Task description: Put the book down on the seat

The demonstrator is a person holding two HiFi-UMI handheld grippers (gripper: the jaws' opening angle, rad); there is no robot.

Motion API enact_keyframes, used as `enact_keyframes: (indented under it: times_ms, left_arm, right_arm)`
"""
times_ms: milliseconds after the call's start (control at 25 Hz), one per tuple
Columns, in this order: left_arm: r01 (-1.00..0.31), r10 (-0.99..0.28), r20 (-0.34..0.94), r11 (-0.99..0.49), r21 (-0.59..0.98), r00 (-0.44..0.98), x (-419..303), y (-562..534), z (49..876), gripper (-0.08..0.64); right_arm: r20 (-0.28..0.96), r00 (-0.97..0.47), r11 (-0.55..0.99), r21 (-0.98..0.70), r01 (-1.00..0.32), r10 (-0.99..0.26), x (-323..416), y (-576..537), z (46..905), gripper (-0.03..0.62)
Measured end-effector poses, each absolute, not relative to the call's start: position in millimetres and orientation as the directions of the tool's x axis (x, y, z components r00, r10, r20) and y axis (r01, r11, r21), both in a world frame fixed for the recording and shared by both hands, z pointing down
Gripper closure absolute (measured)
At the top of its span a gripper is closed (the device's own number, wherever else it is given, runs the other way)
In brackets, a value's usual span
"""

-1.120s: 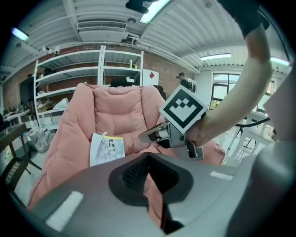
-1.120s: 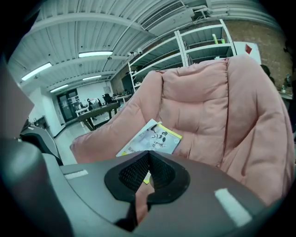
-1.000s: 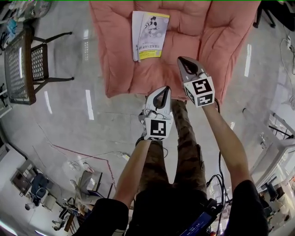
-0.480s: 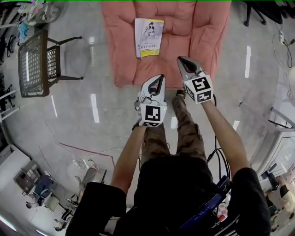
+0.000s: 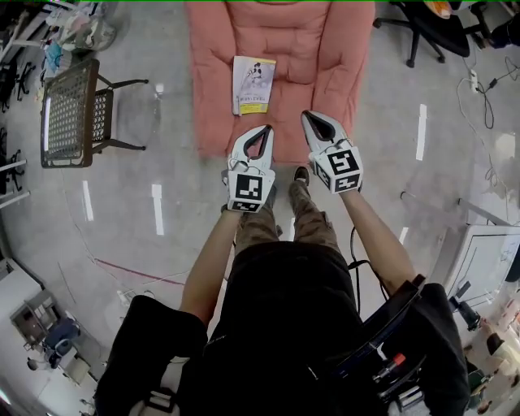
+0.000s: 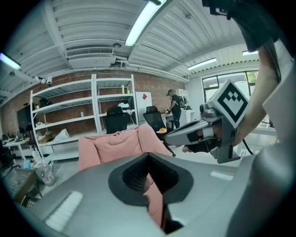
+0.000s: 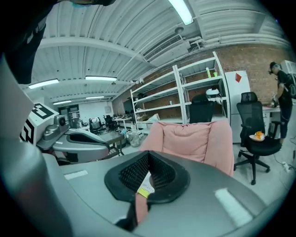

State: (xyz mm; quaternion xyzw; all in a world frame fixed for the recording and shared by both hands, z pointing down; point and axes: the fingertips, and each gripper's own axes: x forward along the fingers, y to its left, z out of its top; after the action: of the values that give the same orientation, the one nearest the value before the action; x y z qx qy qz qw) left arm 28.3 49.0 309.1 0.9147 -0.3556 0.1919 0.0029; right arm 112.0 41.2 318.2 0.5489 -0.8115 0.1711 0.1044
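1. head view: the left gripper (image 5: 264, 130) and right gripper (image 5: 309, 117) are held side by side in front of the person, both pointing towards the pink seat (image 5: 317, 49), jaws together, nothing in either. the book (image 5: 253, 84) lies flat on the seat's left half, cover up, well apart from both grippers. to me the task looks done. a wicker chair (image 5: 69, 110) stands off to the left, an office chair (image 5: 431, 24) at the top right.

2. left gripper view: the left gripper (image 6: 148, 159) has its jaws closed tip to tip. only the seat (image 6: 111, 143) shows through the gap behind the tips. the right gripper (image 6: 170, 138) floats beside it, also empty.

3. right gripper view: the right gripper (image 7: 149, 157) is closed on nothing too. through its gap you see a bit of the book (image 7: 145, 185) on the seat (image 7: 194, 139) beyond. the left gripper (image 7: 108, 148) sits at the left edge. shelves (image 7: 185, 92) line the back wall.

4. handling, as i'd guess it: a thin paperback, light and bendy, with a smooth cover that may slip. if it had to be lifted again, i'd pinch it by the spine side. the soft cushion should give enough to slide a jaw under.
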Motion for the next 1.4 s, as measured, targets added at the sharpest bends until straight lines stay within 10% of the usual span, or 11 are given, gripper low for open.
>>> enact_keyframes:
  times_ms: [1400]
  left_arm:
    - [-0.723,-0.723,0.026,-0.691,-0.014,0.69,39,86,132,0.558]
  right_arm:
    - [0.012,-0.361,0.361,0.061,-0.931,-0.933,130,113,134,0.581]
